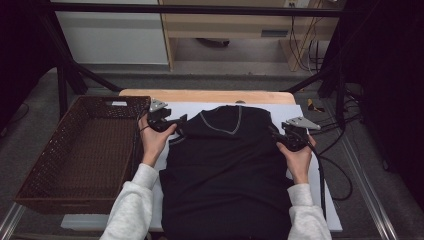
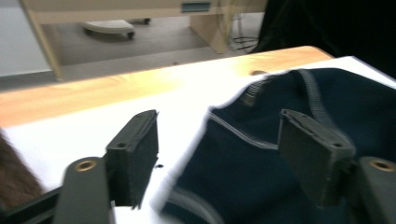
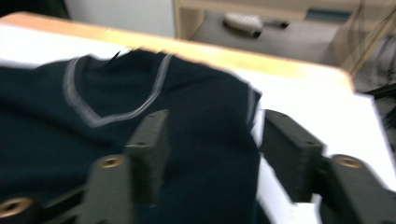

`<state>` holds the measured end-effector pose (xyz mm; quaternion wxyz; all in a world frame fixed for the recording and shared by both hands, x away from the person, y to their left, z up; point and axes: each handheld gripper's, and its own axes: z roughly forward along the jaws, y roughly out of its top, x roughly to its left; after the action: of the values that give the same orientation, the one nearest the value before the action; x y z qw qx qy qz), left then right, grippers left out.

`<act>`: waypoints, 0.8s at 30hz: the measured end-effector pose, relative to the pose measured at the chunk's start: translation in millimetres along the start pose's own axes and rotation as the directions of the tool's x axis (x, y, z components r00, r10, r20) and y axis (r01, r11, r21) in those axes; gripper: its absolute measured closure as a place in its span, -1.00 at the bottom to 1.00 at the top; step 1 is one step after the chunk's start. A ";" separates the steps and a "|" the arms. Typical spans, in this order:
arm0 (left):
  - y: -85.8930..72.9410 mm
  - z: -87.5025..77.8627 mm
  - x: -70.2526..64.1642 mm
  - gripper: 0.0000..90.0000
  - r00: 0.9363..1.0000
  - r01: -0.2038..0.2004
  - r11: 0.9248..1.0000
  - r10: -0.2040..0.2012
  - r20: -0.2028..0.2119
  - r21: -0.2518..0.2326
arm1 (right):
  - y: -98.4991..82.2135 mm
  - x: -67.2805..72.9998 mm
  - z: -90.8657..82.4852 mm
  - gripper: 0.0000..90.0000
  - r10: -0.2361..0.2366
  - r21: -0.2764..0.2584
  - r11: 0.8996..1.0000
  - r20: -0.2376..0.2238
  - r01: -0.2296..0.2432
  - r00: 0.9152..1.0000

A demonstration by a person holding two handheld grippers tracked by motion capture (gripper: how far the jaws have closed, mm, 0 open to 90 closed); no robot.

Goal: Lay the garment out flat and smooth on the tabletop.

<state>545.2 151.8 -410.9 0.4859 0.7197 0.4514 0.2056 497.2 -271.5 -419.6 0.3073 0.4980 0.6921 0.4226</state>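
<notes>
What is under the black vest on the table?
The black vest lies flat on a white sheet that covers most of the wooden table. The sheet peeks out around the vest; whatever lies beneath its middle is covered.

You have a dark navy V-neck vest point(image 1: 225, 165) lying flat and face up on the white sheet point(image 1: 320, 175) that covers the desk, its neckline toward the far edge and its hem toward you. Pale grey piping edges the V-neck point(image 3: 88, 112) and the armholes. The ribbed cloth lies fairly smooth, spread across the sheet's middle.
</notes>
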 end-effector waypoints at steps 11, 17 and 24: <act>-41.9 -27.2 -35.5 -0.77 0.991 -0.018 0.995 0.005 0.135 0.094 | -27.9 9.4 -34.4 -0.55 0.002 0.049 0.999 -0.120 0.004 0.993; -59.5 -46.1 -50.1 -0.84 0.982 -0.040 0.993 0.018 0.187 0.113 | -45.9 7.5 -51.5 -0.68 0.032 0.067 0.998 -0.151 -0.022 0.988; -80.6 -75.0 -59.1 -0.85 0.976 -0.076 0.989 0.048 0.214 0.128 | -56.5 6.8 -67.2 -0.72 0.035 0.088 0.996 -0.167 -0.021 0.985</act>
<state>423.8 149.8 -440.5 0.4743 0.7825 0.3875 0.1122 414.0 -292.1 -439.5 0.2199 0.4829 0.7261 0.4373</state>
